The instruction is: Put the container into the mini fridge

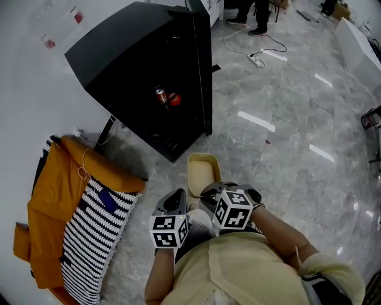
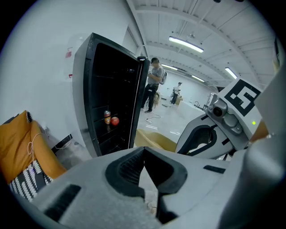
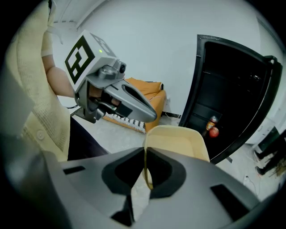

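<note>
A mini fridge was seen standing open against a white wall, its door swung wide; a can and a red fruit were lodged on a shelf inside. An orange cushion and a striped one were heaped to its left. The container, cream and empty, was held before the opening, above the floor, its near rim pinched by the right gripper. The left gripper was kept just beside it, jaws together on nothing. Grey polished marble floor was spread around, with a power strip and people beyond. Wall stickers and the can's print could not be read.
</note>
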`<state>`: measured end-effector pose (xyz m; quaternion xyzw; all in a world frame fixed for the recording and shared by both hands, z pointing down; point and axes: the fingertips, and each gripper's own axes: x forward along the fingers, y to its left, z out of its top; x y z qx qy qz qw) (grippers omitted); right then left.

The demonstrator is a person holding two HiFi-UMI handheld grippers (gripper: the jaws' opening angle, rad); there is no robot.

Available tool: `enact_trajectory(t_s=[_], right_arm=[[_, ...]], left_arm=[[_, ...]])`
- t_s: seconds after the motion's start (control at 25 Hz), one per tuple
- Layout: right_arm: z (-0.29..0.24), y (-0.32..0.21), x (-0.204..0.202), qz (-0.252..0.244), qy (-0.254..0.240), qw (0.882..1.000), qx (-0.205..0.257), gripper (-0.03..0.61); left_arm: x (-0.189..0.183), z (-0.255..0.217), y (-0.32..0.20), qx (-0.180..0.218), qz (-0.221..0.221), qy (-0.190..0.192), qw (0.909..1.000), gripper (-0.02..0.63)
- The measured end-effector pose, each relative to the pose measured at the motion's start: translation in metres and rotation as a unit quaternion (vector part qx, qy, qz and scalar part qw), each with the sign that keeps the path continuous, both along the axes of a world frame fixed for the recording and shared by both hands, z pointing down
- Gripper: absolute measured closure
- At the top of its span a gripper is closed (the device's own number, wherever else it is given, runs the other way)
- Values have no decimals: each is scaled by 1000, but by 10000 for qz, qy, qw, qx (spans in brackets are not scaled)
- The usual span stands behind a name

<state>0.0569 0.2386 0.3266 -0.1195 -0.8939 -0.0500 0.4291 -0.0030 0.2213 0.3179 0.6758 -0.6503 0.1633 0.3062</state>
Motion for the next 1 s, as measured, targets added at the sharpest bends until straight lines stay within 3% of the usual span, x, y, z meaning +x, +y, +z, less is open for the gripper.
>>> enact_trajectory(t_s=[0.6,1.0], right_arm=[[21,-43,-68,789,345,9961,-172,541],[49,-57,-83,1252,633,9899,-216,540]], left_arm=[[-71,19,-51,-176,819,36,9965,592],[-94,48,-74,-358,1556,27,9872,592]])
